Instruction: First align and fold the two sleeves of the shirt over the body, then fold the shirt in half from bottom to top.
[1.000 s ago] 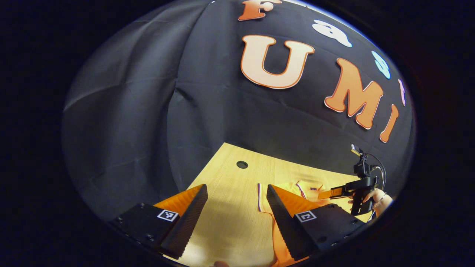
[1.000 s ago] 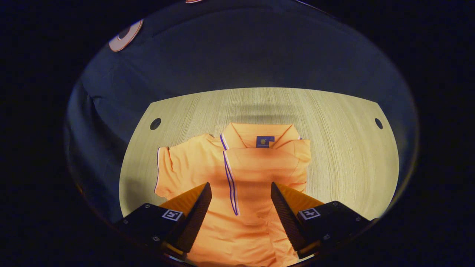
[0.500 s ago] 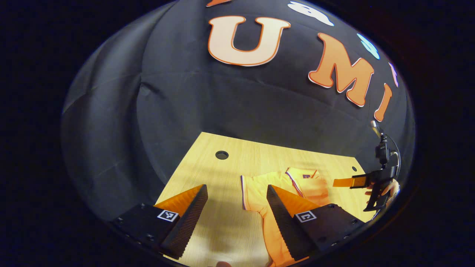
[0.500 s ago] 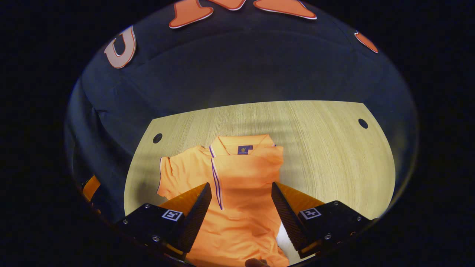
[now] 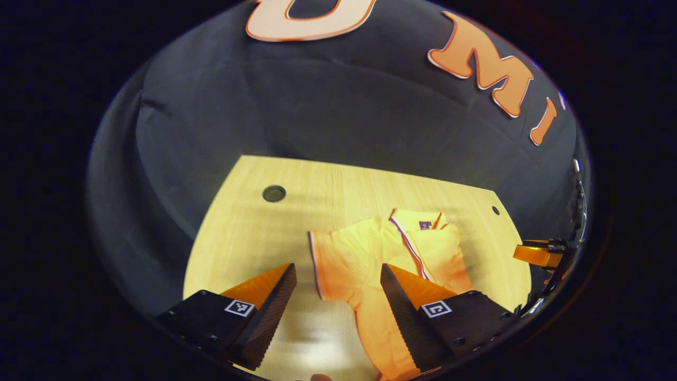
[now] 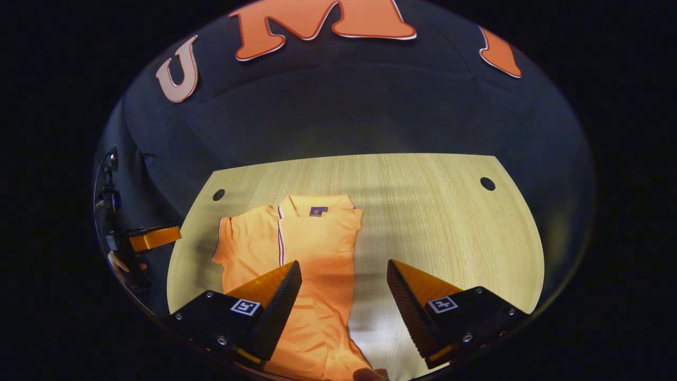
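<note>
- Table (image 6: 449, 211): shirt (image 6: 312, 254) lies flat on its left part, collar away from me.
- Right sleeve (image 6: 322, 233) already folded over the body; left sleeve (image 5: 338, 259) spread out, not yet folded.
- Bottom-to-top fold not done.
- My left gripper (image 5: 338, 301) and right gripper (image 6: 341, 301): both wide open, holding nothing, above the shirt.

Light wood table (image 6: 433, 211) w/ black cloth wall (image 6: 344, 116) behind.

I see a pale wood-grain table (image 6: 433, 211) under warm light, its far corners rounded, a small round hole (image 5: 274, 193) near the far left corner, another hole (image 6: 487, 183) near the far right, dark creased cloth wall (image 5: 317, 116) behind it
</note>
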`<state>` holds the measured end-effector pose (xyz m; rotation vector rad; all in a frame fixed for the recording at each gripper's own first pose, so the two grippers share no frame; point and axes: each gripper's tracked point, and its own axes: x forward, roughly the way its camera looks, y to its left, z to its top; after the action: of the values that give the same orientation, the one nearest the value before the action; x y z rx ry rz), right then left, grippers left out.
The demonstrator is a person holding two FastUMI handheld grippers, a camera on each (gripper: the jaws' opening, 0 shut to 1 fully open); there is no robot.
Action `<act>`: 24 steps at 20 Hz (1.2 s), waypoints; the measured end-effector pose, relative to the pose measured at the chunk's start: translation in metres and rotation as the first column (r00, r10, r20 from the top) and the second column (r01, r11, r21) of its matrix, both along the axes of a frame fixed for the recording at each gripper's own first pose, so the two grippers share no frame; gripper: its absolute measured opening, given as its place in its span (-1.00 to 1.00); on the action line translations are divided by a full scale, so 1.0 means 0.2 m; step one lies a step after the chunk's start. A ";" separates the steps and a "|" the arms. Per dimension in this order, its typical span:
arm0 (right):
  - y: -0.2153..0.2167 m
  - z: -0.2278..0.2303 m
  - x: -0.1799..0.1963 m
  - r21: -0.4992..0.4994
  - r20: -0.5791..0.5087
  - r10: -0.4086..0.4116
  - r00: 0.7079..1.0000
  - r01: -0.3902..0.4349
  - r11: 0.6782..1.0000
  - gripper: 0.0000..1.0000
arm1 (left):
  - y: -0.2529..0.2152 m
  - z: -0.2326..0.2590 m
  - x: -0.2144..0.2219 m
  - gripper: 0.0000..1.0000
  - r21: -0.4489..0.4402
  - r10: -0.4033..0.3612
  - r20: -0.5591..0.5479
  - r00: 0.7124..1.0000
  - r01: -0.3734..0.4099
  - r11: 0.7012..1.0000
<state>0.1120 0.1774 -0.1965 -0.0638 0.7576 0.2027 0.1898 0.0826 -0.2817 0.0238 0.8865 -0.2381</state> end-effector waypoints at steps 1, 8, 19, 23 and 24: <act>-0.04 0.00 -0.01 0.000 -0.001 -0.004 1.000 0.004 1.000 0.97 | -0.01 -0.06 0.02 0.96 -0.004 -0.002 -0.038 0.999 0.001 1.000; -0.26 -0.11 -0.06 0.021 -0.031 -0.072 0.997 0.073 0.997 0.97 | 0.11 -0.44 0.15 0.96 0.152 0.062 -0.200 0.978 -0.032 0.988; -0.38 -0.19 -0.09 0.050 -0.081 -0.090 0.993 0.094 0.994 0.98 | 0.16 -0.67 0.18 0.94 0.286 0.103 -0.309 0.946 -0.011 0.958; -0.37 -0.18 -0.09 0.060 -0.083 -0.082 0.993 0.088 0.994 0.98 | 0.12 -0.68 0.16 0.32 0.285 0.087 -0.340 0.937 0.015 0.958; -0.37 -0.18 -0.10 0.063 -0.083 -0.081 0.993 0.086 0.994 0.99 | 0.10 -0.69 0.15 0.18 0.280 0.076 -0.347 0.935 0.026 0.960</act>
<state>0.0919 0.1034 -0.2326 0.0392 0.8317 0.1514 0.2193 0.1023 -0.4187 0.2401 1.2773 -0.0898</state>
